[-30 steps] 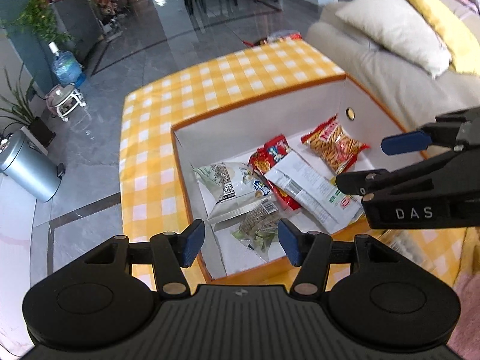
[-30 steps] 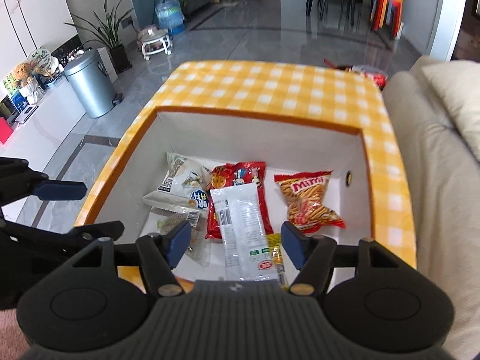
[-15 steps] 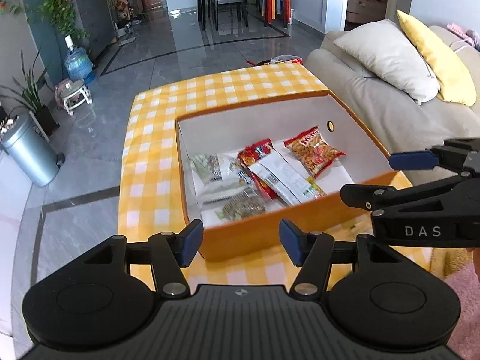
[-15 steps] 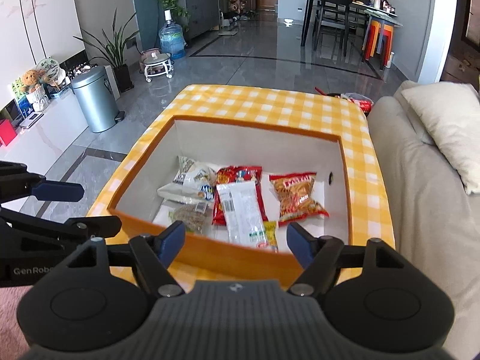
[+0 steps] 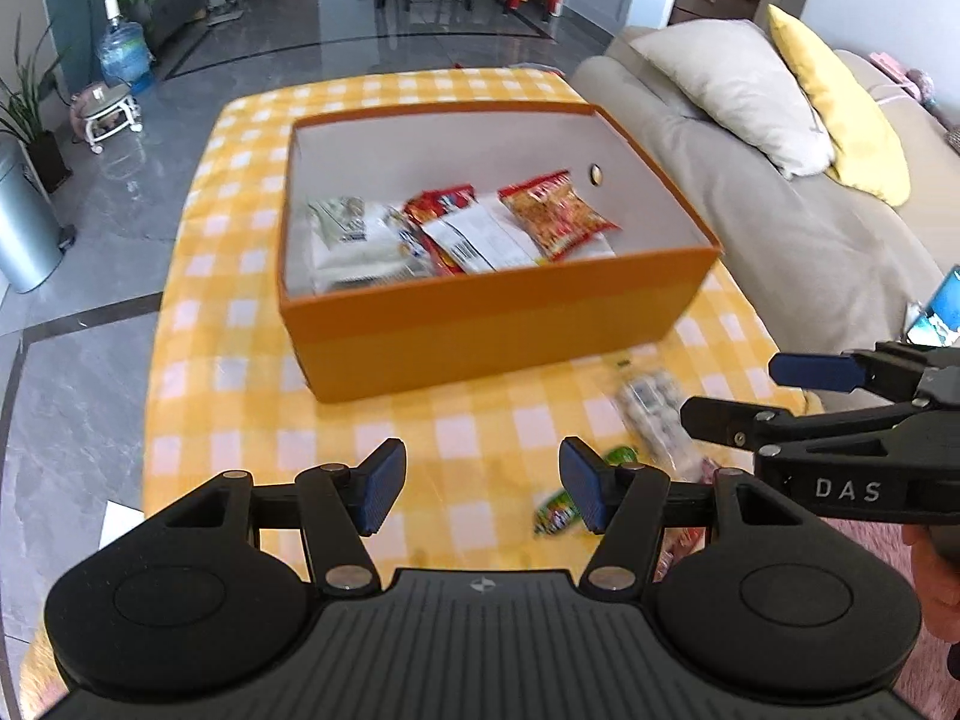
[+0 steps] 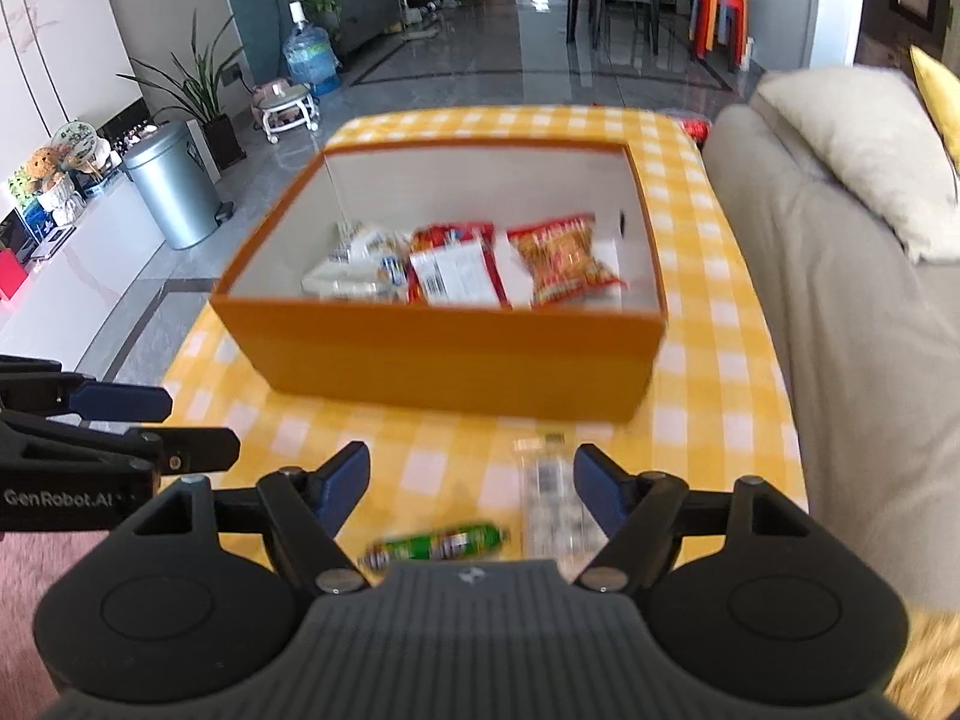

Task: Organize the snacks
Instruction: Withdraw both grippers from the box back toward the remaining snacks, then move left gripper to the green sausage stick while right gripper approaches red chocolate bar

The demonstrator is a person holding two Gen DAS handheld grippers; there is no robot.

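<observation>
An orange box [image 5: 498, 324] [image 6: 444, 360] with white inside stands on the yellow checked table [image 5: 240, 396] [image 6: 720, 396] and holds several snack packets, among them a red-orange one [image 5: 555, 213] [image 6: 567, 258]. Two packets lie loose on the table in front of the box: a clear whitish one [image 5: 651, 414] [image 6: 549, 504] and a green one [image 5: 561, 510] [image 6: 444, 540]. My left gripper [image 5: 480, 492] is open and empty above the table's near part. My right gripper [image 6: 474, 492] is open and empty over the loose packets, and it shows in the left wrist view [image 5: 780, 396].
A beige sofa [image 5: 780, 228] [image 6: 840, 330] with cushions runs along the table's right side. A grey bin [image 5: 24, 222] [image 6: 171, 186] and a water bottle [image 6: 309, 57] stand on the floor to the left. A pink surface [image 6: 90, 576] lies near me.
Both grippers have pulled back from above the box toward me. The box now sits farther off, and the loose packets in front of it have come into view.
</observation>
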